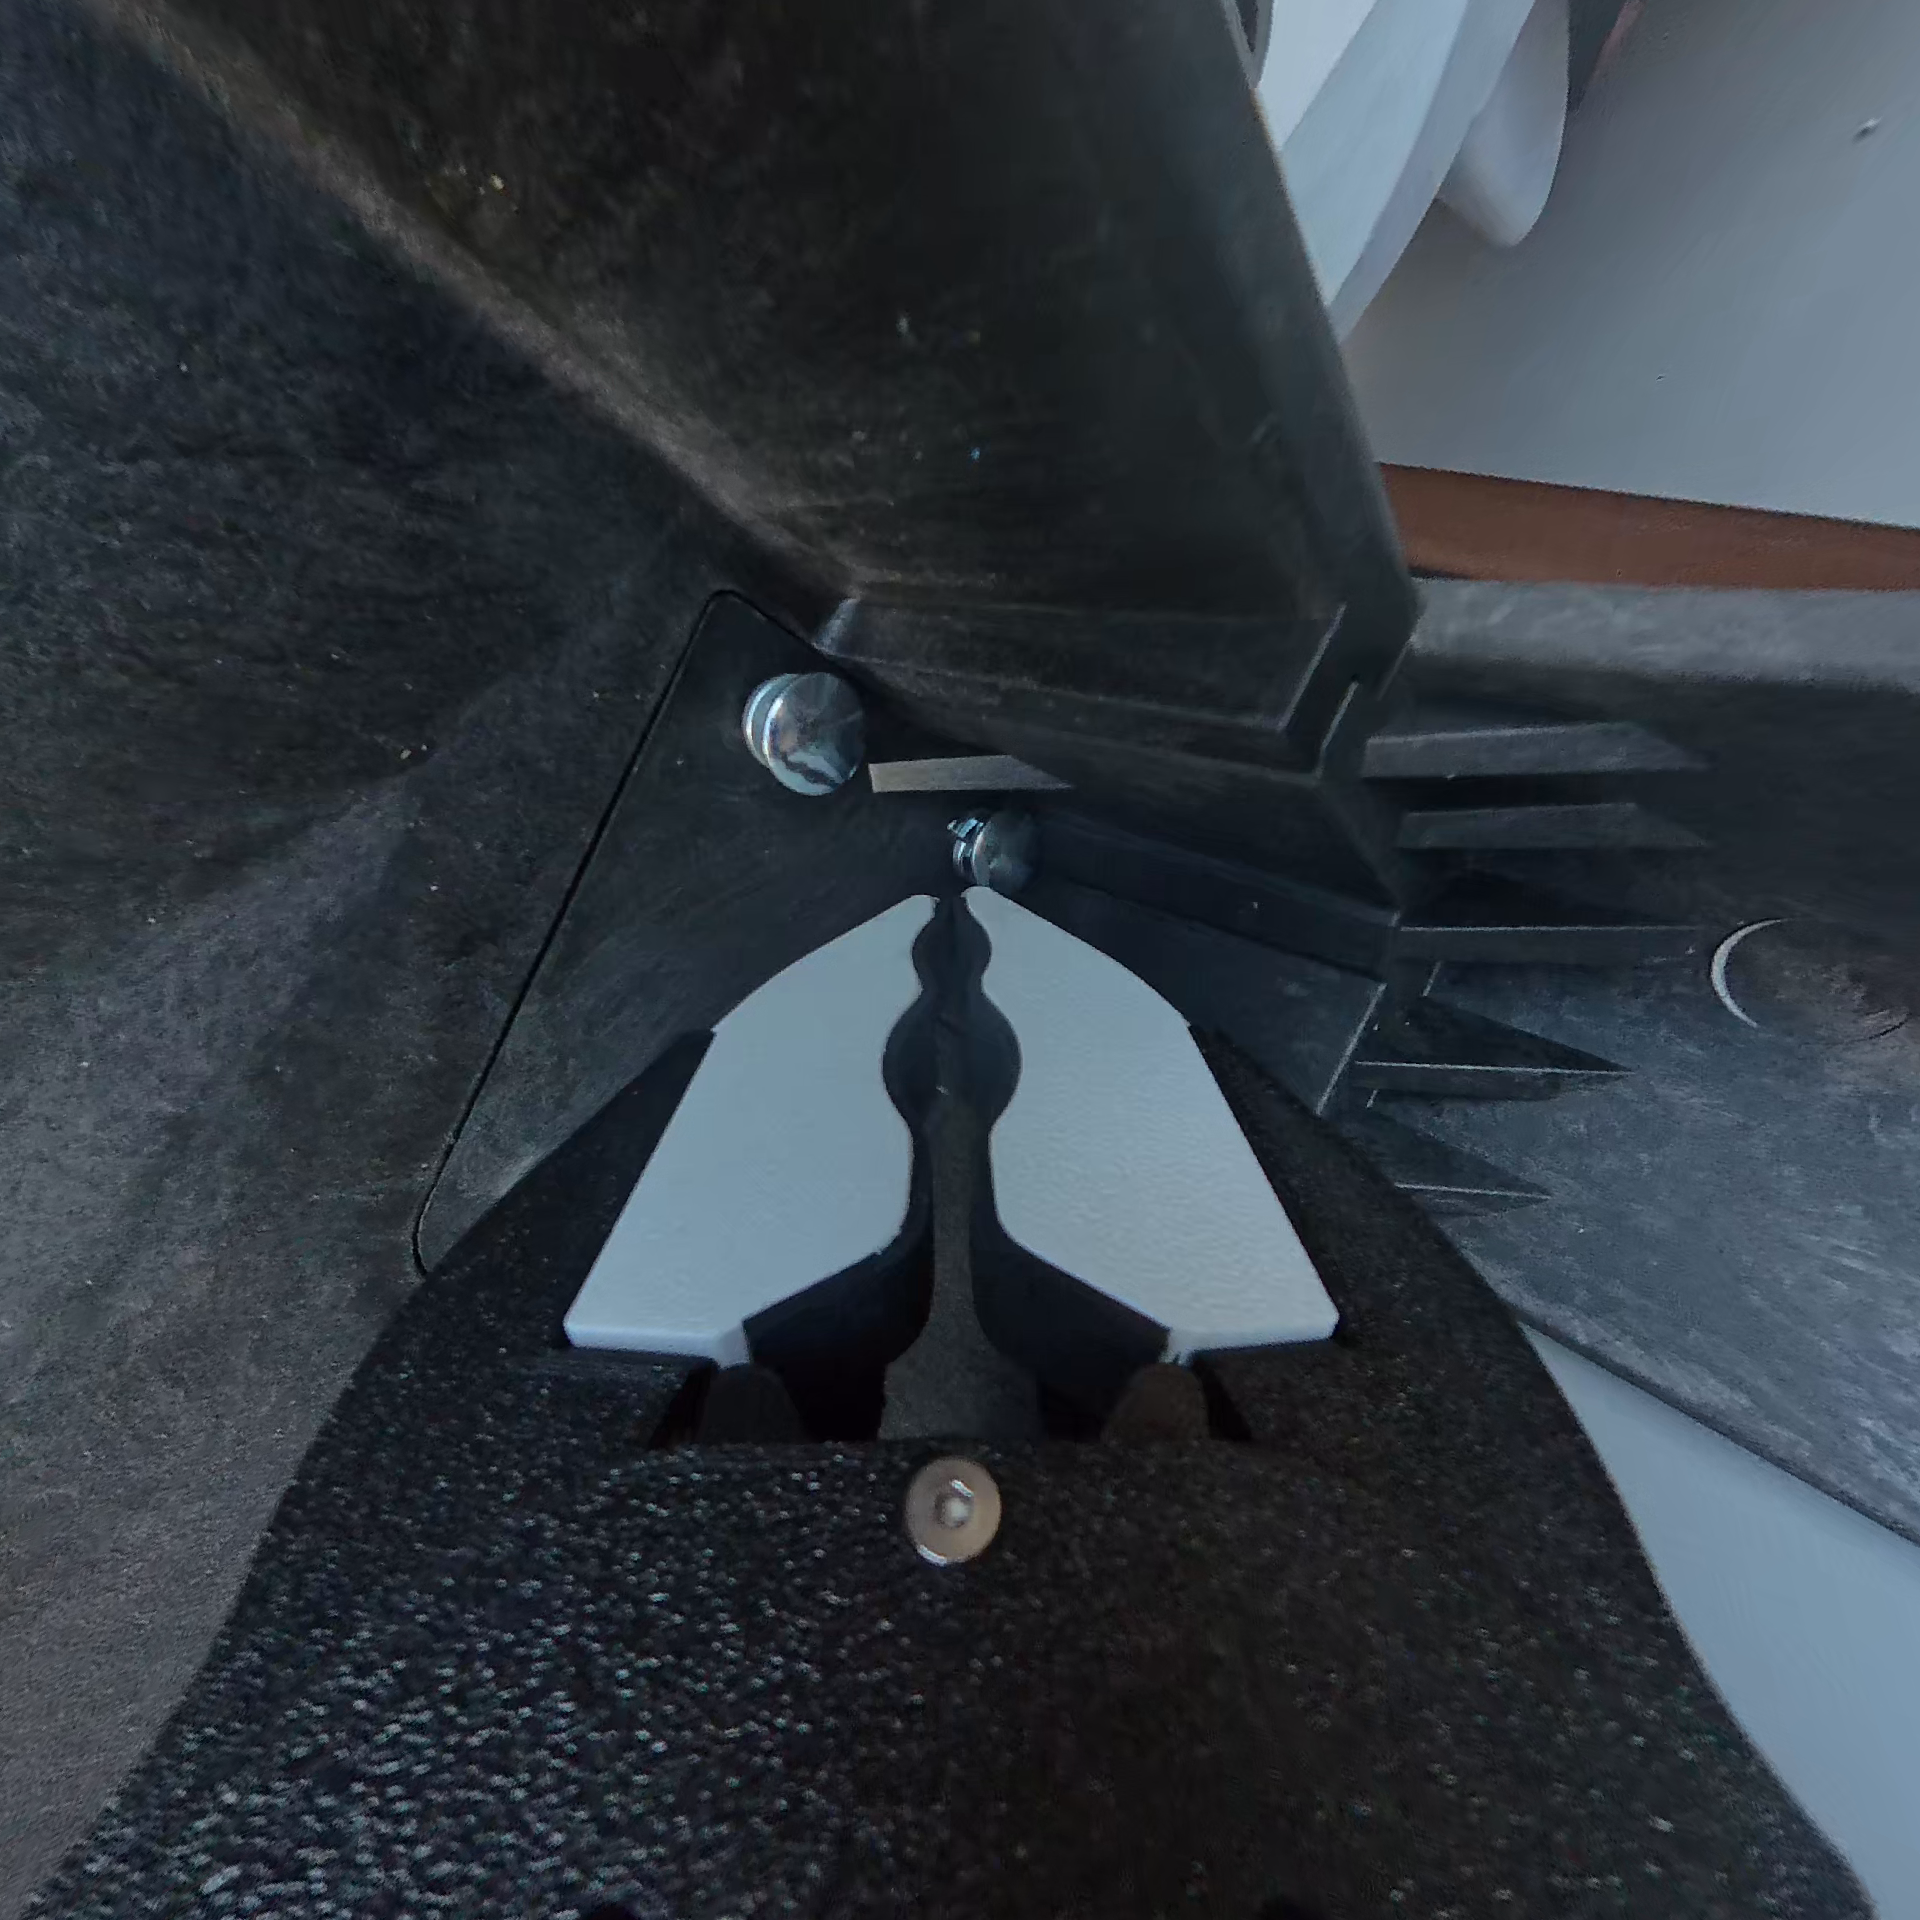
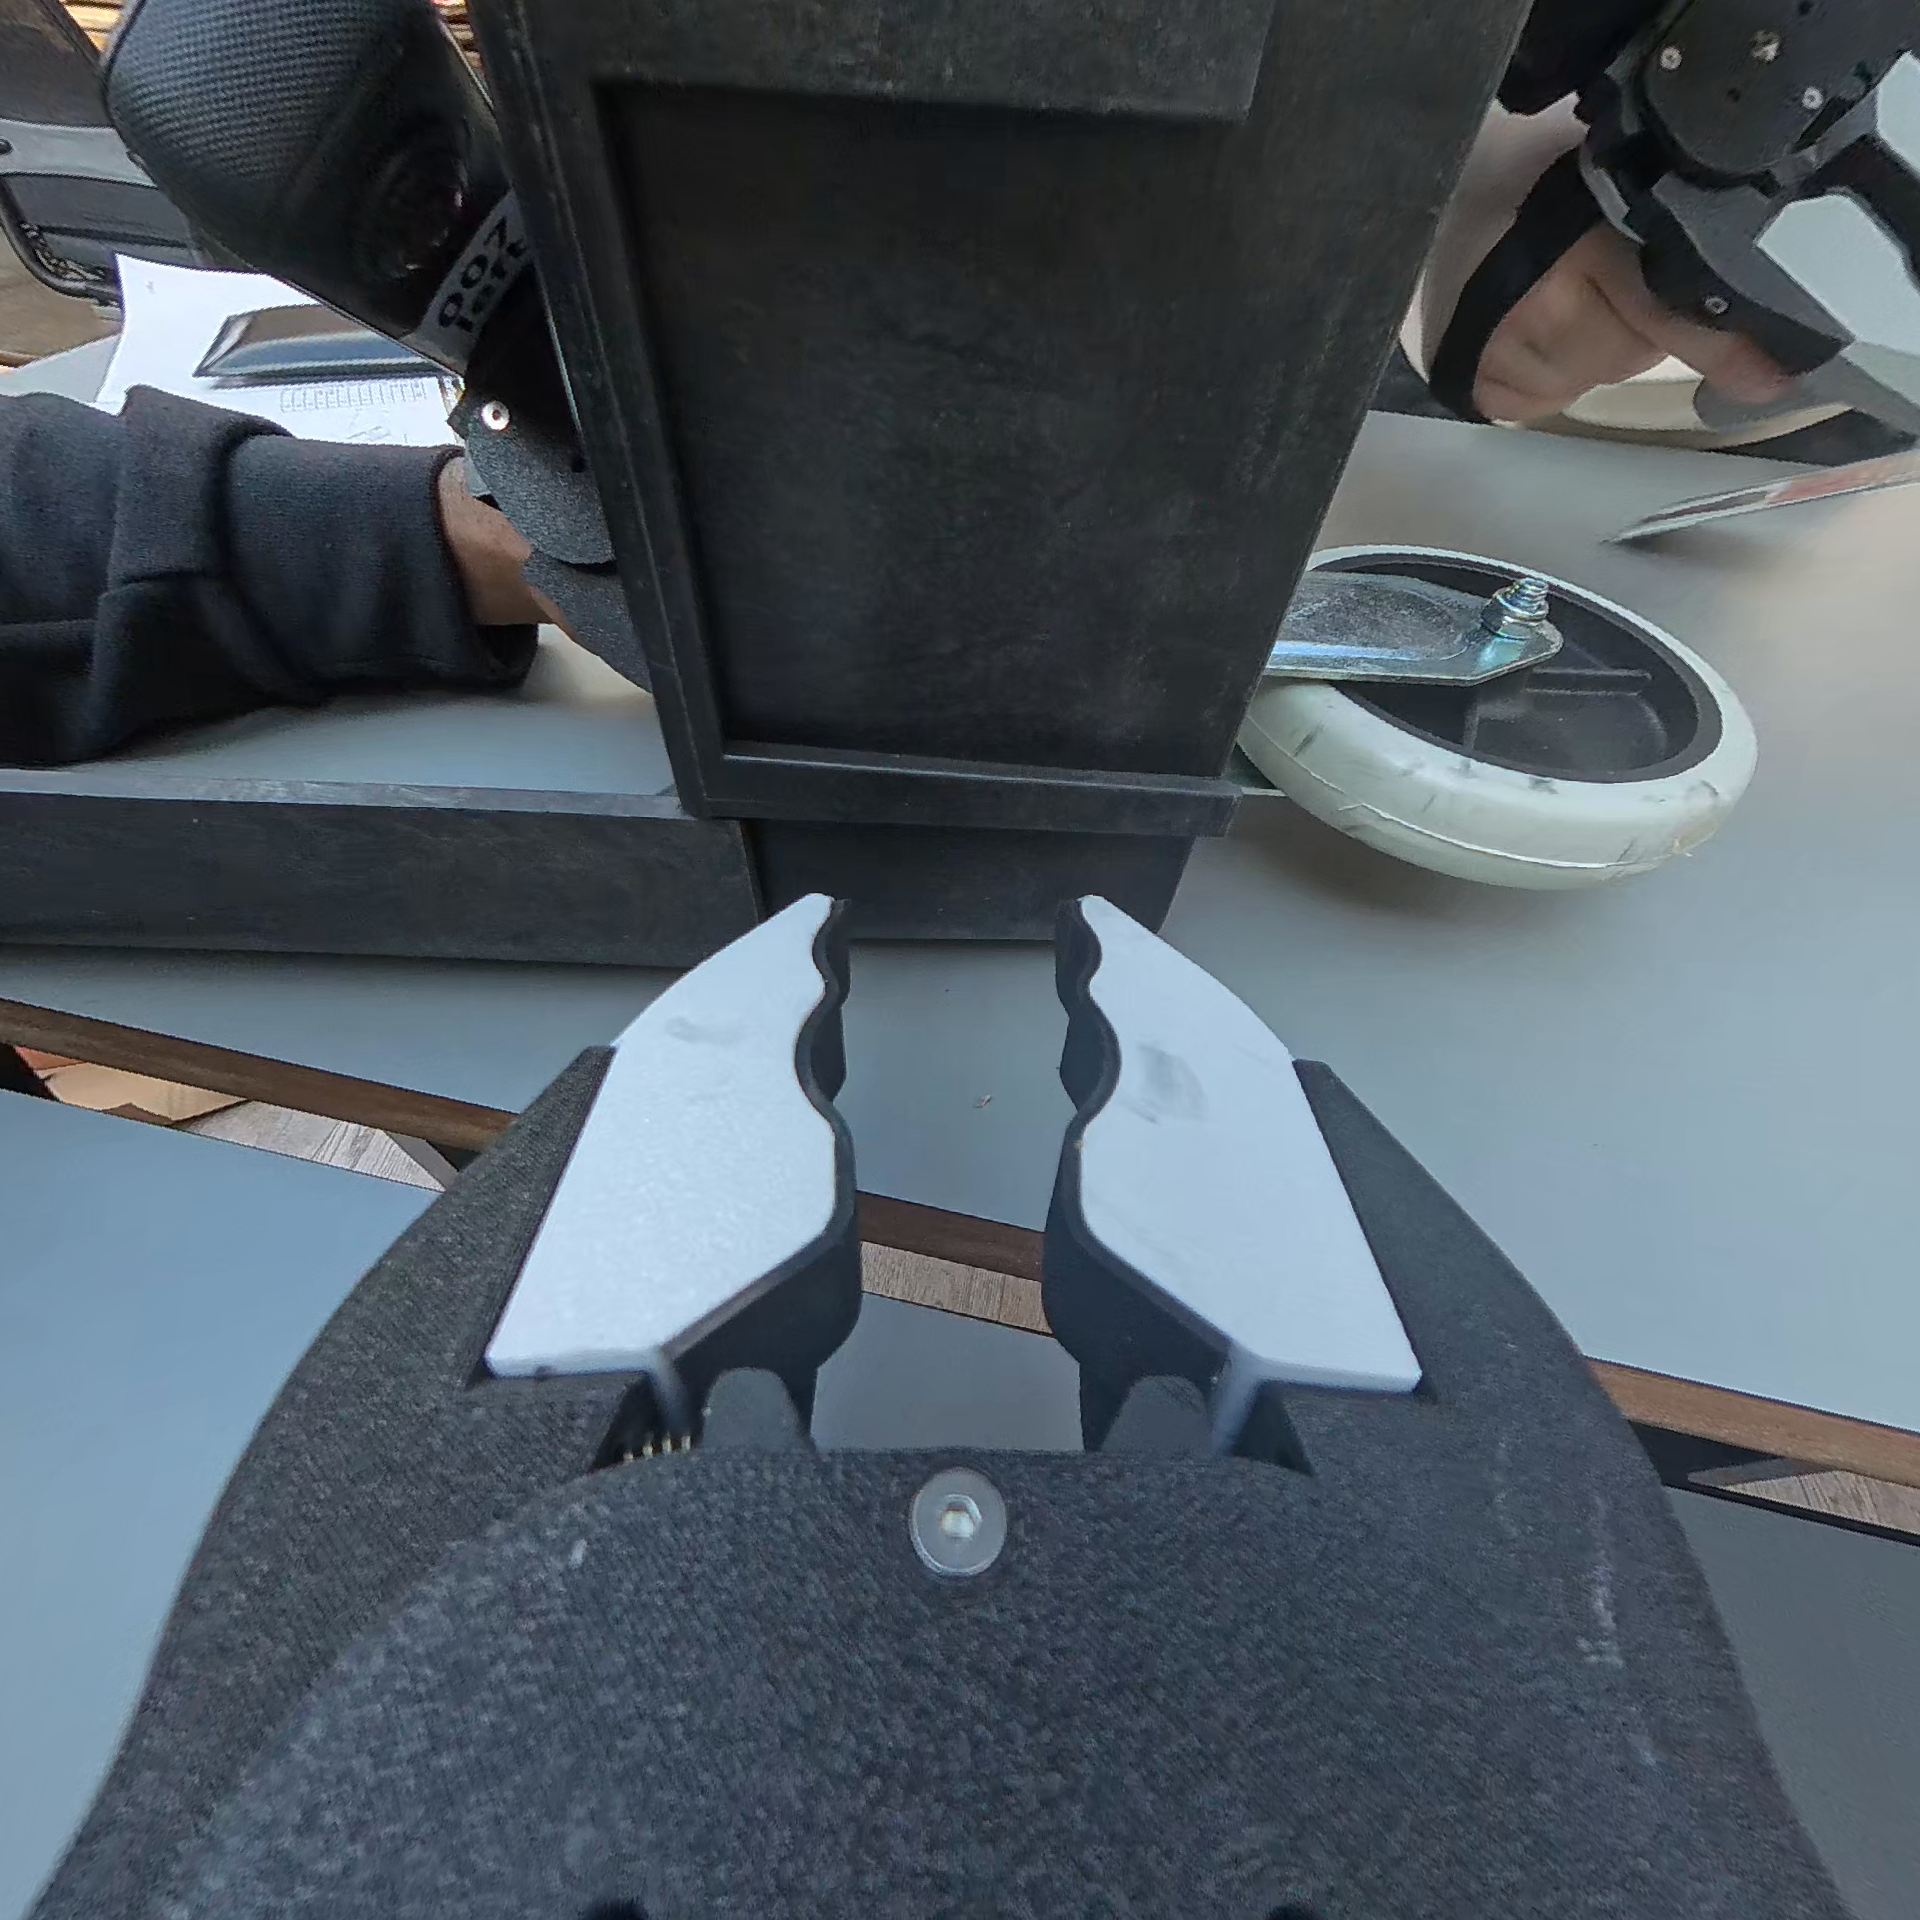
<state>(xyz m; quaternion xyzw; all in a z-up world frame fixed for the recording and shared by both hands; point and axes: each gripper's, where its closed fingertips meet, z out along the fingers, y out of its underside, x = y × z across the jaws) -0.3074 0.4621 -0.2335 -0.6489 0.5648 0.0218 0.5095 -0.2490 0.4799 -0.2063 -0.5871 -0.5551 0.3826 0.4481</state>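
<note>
Left claw [image 1: 951,902] seen closed, white fingers [image 1: 790,1143] drawn together at the tips, nothing between them. Tips poised just below a small silver screw [image 1: 992,850] set in a flat black plate [image 1: 644,935]; whether touching it, cannot tell. Second, larger silver screw [image 1: 805,732] up and to the left on the same plate. Above both, dusty black moulded body [image 1: 883,364] filling most of the view, stepped ribs [image 1: 1507,883] at its right side. Dark felt-like surface [image 1: 208,727] at the left. Strip of brown table edging [image 1: 1662,530] and pale wall at the upper right.

Right claw [image 2: 951,920] seen apart, white fingers [image 2: 717,1122] spread with bare grey tabletop [image 2: 1455,1091] between them, gripping nothing. Tips close before the lower block of a tall black box-like part [image 2: 966,468] with a recessed front panel, standing on the table; inside not visible. Low black slab [image 2: 343,852] stretched out to the left from its base. Pale grey caster wheel [image 2: 1507,769] lying flat just right of the box, metal bracket [image 2: 1392,634] and bolt on top. Dark-sleeved arm [image 2: 208,561] at the left, holding the other gripper's body [image 2: 540,499] against the box's far side. Another hand [image 2: 1600,332] with a black device at the upper right.
</note>
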